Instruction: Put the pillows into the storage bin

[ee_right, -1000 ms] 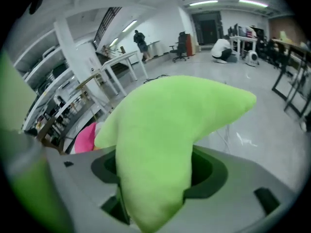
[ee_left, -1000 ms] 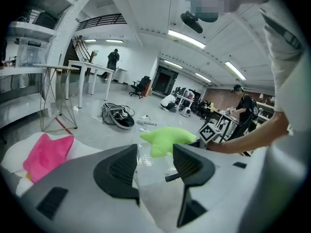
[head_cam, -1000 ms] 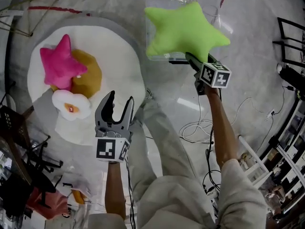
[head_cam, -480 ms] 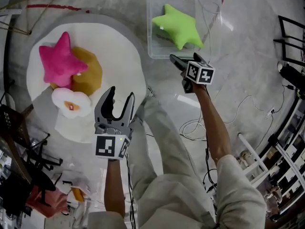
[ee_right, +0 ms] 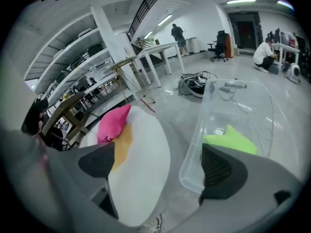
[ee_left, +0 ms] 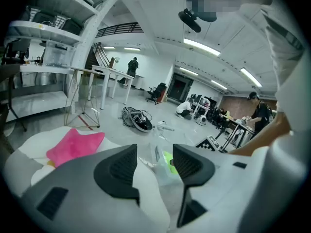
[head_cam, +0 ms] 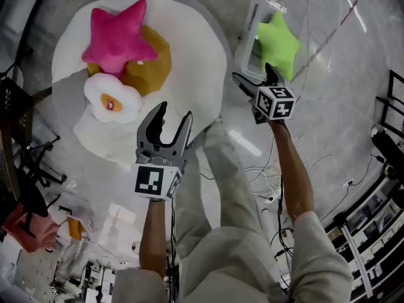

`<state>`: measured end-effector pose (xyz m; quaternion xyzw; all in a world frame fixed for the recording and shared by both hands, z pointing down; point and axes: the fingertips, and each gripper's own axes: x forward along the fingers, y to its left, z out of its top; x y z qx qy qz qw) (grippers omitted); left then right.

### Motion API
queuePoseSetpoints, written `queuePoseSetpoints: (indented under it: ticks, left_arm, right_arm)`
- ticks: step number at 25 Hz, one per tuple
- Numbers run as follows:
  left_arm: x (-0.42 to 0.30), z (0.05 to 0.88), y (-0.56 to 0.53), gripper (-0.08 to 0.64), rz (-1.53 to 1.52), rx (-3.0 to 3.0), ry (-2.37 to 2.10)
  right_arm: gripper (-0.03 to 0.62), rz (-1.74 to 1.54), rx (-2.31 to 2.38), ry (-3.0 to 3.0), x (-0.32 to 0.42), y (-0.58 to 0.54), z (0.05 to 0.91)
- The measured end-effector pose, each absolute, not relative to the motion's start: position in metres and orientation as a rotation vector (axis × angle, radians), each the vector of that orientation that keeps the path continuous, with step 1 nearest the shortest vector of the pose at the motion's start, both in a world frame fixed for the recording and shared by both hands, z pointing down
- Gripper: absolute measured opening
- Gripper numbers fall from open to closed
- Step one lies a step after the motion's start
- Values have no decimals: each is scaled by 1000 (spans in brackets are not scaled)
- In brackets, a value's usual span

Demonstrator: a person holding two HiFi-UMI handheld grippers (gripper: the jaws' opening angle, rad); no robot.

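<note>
A lime-green star pillow [head_cam: 278,43] lies inside the clear storage bin [head_cam: 247,40] on the floor. My right gripper [head_cam: 253,74] hovers at the bin's near edge, open wide and empty; its own view shows the green pillow [ee_right: 232,138] behind the bin wall [ee_right: 194,144]. A pink star pillow [head_cam: 117,33], a mustard pillow [head_cam: 151,65] and a white flower pillow [head_cam: 112,101] rest on a round white cushion [head_cam: 196,43]. My left gripper [head_cam: 174,112] hangs open and empty over the cushion's near edge, well short of those pillows. The pink star [ee_left: 73,147] shows in the left gripper view.
The person's legs [head_cam: 221,188] stand between the grippers. Loose white cables [head_cam: 265,188] trail on the floor at the right, with racks [head_cam: 379,232] beyond. Dark stands and clutter [head_cam: 25,169] crowd the left edge. Tables, shelving and distant people fill the background.
The right gripper's jaws opened and the green star dropped into the bin. That gripper then drew back to the bin's near edge. The left gripper stayed open and empty.
</note>
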<state>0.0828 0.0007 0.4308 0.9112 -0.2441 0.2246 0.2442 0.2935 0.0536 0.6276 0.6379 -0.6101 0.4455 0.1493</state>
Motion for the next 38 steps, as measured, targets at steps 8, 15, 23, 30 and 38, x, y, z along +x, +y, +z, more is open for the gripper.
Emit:
queuePoseSetpoints:
  ticks: [8, 15, 23, 30, 38]
  left_arm:
    - [-13, 440, -23, 229, 560, 2387, -894]
    - [-89, 449, -34, 229, 522, 2300, -1031]
    - [-134, 461, -42, 229, 502, 2248, -1111]
    - [-156, 486, -53, 229, 506, 2229, -1152]
    - [-167, 512, -49, 229, 499, 2213, -1161]
  right_arm:
    - [555, 1161, 1511, -1917, 180, -15, 637]
    - [555, 1059, 1313, -1987, 97, -72, 649]
    - [555, 998, 1158, -1988, 37, -123, 686]
    - [555, 983, 1095, -1967, 6, -178, 735]
    - [551, 971, 1010, -1931, -19, -209, 772]
